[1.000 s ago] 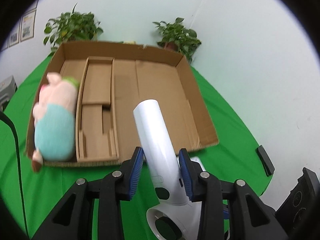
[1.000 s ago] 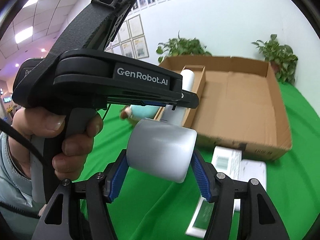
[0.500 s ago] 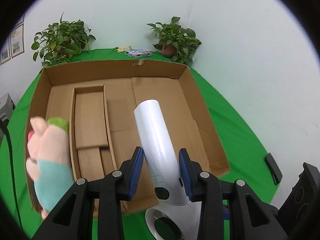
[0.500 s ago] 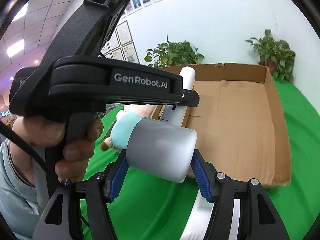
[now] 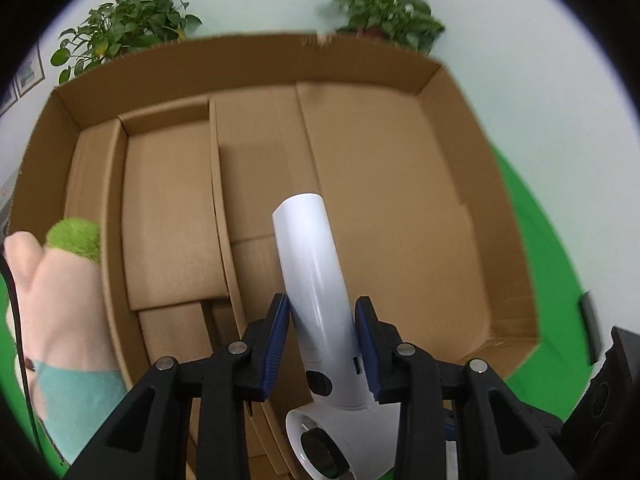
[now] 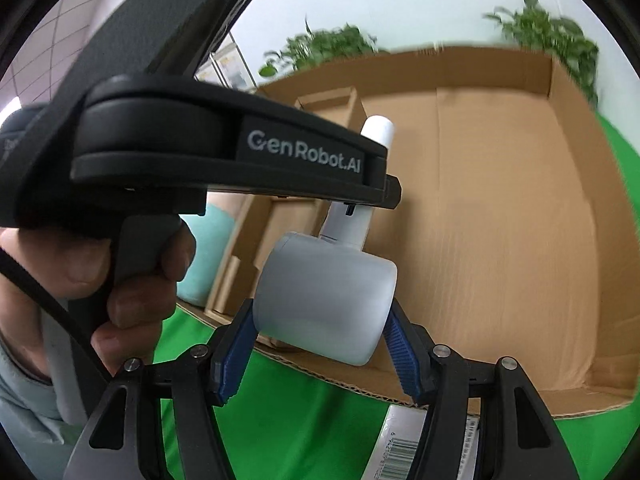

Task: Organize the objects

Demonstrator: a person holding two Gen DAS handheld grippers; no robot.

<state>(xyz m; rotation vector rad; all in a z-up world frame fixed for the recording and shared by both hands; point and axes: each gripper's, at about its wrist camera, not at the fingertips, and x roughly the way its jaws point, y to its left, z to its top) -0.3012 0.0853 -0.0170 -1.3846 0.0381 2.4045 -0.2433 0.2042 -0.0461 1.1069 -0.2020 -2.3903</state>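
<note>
Now both grippers carry the white hair dryer [image 5: 316,280] over the cardboard box [image 5: 400,184], nearer than before: left gripper [image 5: 322,344] tightening on its handle, right gripper [image 6: 320,344] clamping the barrel; plush toy [image 5: 60,300] at 9 o'clock.

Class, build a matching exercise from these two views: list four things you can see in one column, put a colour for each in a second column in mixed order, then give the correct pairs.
Things:
1. hair dryer
2. box
3. tablecloth
4. gripper pads

Colours:
A. green
B. blue
C. white
D. brown

Pairs: 1-C, 2-D, 3-A, 4-B
</note>
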